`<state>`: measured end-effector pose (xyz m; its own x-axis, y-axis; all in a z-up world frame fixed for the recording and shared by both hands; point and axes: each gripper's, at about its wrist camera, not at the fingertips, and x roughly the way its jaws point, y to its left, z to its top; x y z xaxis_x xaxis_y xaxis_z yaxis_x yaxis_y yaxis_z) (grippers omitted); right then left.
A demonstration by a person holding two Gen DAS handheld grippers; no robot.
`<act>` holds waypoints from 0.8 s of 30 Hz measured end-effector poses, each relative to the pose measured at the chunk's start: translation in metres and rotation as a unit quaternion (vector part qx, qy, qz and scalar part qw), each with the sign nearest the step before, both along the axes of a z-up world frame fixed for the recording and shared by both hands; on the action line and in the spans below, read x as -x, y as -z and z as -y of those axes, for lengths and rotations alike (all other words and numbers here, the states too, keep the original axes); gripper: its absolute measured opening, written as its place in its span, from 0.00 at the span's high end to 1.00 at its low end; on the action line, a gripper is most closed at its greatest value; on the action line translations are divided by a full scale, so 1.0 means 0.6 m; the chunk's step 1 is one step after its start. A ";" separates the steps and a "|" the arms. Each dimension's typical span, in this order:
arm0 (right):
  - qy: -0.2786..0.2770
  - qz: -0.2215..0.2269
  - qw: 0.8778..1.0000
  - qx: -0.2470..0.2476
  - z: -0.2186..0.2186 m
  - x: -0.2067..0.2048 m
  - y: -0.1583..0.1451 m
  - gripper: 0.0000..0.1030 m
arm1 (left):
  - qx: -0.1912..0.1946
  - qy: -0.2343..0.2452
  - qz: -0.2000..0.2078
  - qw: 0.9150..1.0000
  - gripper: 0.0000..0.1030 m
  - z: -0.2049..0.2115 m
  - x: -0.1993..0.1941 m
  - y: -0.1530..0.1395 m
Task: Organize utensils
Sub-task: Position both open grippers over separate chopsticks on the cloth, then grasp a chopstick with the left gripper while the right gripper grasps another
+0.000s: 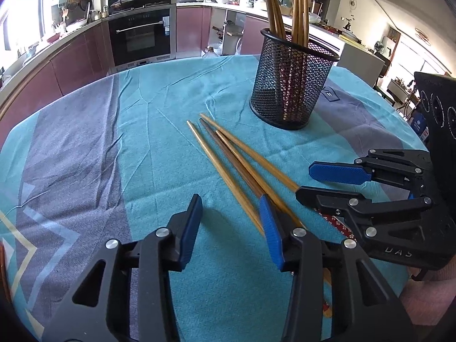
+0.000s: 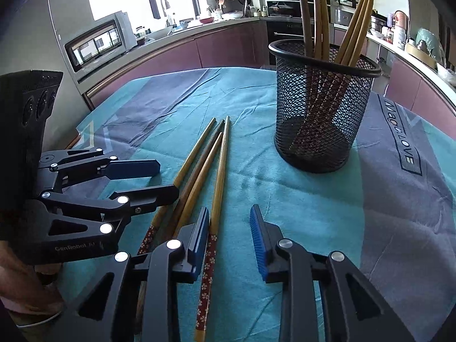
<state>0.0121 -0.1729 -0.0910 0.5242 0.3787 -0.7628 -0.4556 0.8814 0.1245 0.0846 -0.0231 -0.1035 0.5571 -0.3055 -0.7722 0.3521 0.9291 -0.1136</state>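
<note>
Several wooden chopsticks (image 1: pixel 228 156) lie side by side on the teal tablecloth (image 1: pixel 159 108), also seen in the right wrist view (image 2: pixel 205 165). A black mesh holder (image 1: pixel 290 82) with several chopsticks standing in it is behind them; it also shows in the right wrist view (image 2: pixel 322 102). My left gripper (image 1: pixel 230 225) is open and empty, just left of the chopsticks' handle ends. My right gripper (image 2: pixel 229 239) is open and empty, with the rightmost chopstick between its fingers. Each gripper shows in the other's view: the right (image 1: pixel 310 181), the left (image 2: pixel 168 179).
The tablecloth (image 2: pixel 285 199) covers a round table. Kitchen counters, an oven (image 1: pixel 139 37) and a microwave (image 2: pixel 99 42) stand beyond the table's far edge.
</note>
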 end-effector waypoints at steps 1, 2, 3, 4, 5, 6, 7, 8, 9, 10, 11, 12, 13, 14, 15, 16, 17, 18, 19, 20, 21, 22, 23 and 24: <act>-0.001 0.000 1.000 0.001 -0.001 0.000 0.000 0.73 | -0.001 0.000 0.001 1.000 0.61 0.000 -0.001 0.000; -0.002 0.001 1.000 0.003 -0.001 -0.001 0.000 0.73 | -0.004 -0.001 0.001 1.000 0.63 0.001 -0.002 0.001; -0.002 0.001 1.000 0.003 -0.001 -0.002 -0.001 0.73 | -0.005 -0.002 0.002 1.000 0.64 0.001 -0.003 0.001; -0.003 0.001 1.000 0.004 -0.001 -0.003 -0.002 0.73 | -0.006 -0.003 0.002 1.000 0.65 0.001 -0.004 0.002; -0.003 0.001 1.000 0.005 -0.001 -0.005 -0.002 0.73 | -0.007 -0.004 0.002 1.000 0.67 0.001 -0.005 0.001; -0.004 0.002 1.000 0.006 -0.005 -0.007 -0.002 0.73 | -0.007 -0.006 0.001 1.000 0.68 0.000 -0.007 0.001; -0.004 0.002 1.000 0.007 -0.007 -0.008 -0.002 0.74 | -0.007 -0.007 0.001 1.000 0.69 0.000 -0.008 0.001; -0.005 0.002 1.000 0.008 -0.010 -0.010 -0.003 0.74 | -0.007 -0.008 0.002 1.000 0.71 -0.001 -0.010 0.001; -0.007 0.002 1.000 0.010 -0.014 -0.012 -0.002 0.75 | -0.008 -0.009 0.002 1.000 0.72 0.000 -0.012 0.001; -0.008 0.003 1.000 0.012 -0.016 -0.014 -0.002 0.75 | -0.009 -0.009 0.002 1.000 0.73 0.001 -0.013 0.002; -0.010 0.003 1.000 0.013 -0.018 -0.016 -0.002 0.75 | -0.010 -0.010 0.003 1.000 0.74 0.001 -0.014 0.002; -0.011 0.004 1.000 0.016 -0.021 -0.018 -0.002 0.76 | -0.010 -0.010 0.003 1.000 0.74 0.001 -0.015 0.002; -0.012 0.005 1.000 0.019 -0.025 -0.020 -0.003 0.77 | -0.010 -0.011 0.003 1.000 0.75 0.002 -0.016 0.003; -0.013 0.006 1.000 0.022 -0.027 -0.023 -0.003 0.77 | -0.010 -0.011 0.003 1.000 0.76 0.002 -0.017 0.003; -0.013 0.006 1.000 0.023 -0.029 -0.025 -0.003 0.78 | -0.009 -0.012 0.003 1.000 0.77 0.001 -0.017 0.002; -0.012 0.007 1.000 0.023 -0.030 -0.028 -0.003 0.79 | -0.009 -0.013 0.003 1.000 0.78 0.002 -0.018 0.003; -0.012 0.006 1.000 0.023 -0.032 -0.031 -0.002 0.80 | -0.008 -0.014 0.002 1.000 0.78 0.001 -0.020 0.002; -0.011 0.007 1.000 0.023 -0.033 -0.033 -0.002 0.81 | -0.007 -0.014 0.002 1.000 0.78 0.002 -0.020 0.003; -0.011 0.007 1.000 0.023 -0.033 -0.036 -0.002 0.81 | -0.006 -0.015 0.002 1.000 0.79 0.002 -0.022 0.003; -0.010 0.007 1.000 0.023 -0.034 -0.038 -0.002 0.82 | -0.006 -0.016 0.002 1.000 0.80 0.002 -0.023 0.003; -0.011 0.006 1.000 0.023 -0.035 -0.041 -0.002 0.83 | -0.004 -0.016 0.001 1.000 0.80 0.002 -0.025 0.003; -0.011 0.007 1.000 0.024 -0.036 -0.043 -0.002 0.84 | -0.003 -0.017 0.000 1.000 0.80 0.002 -0.027 0.003; -0.011 0.007 1.000 0.024 -0.037 -0.045 -0.002 0.84 | -0.003 -0.018 0.000 1.000 0.81 0.003 -0.029 0.003; -0.010 0.007 1.000 0.023 -0.037 -0.047 -0.002 0.85 | -0.003 -0.019 0.000 1.000 0.81 0.003 -0.029 0.004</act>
<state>0.0400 -0.1509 -0.0899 0.5269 0.3539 -0.7727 -0.4745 0.8768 0.0780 0.1018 -0.0250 -0.1056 0.5689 -0.2792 -0.7736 0.3167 0.9424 -0.1073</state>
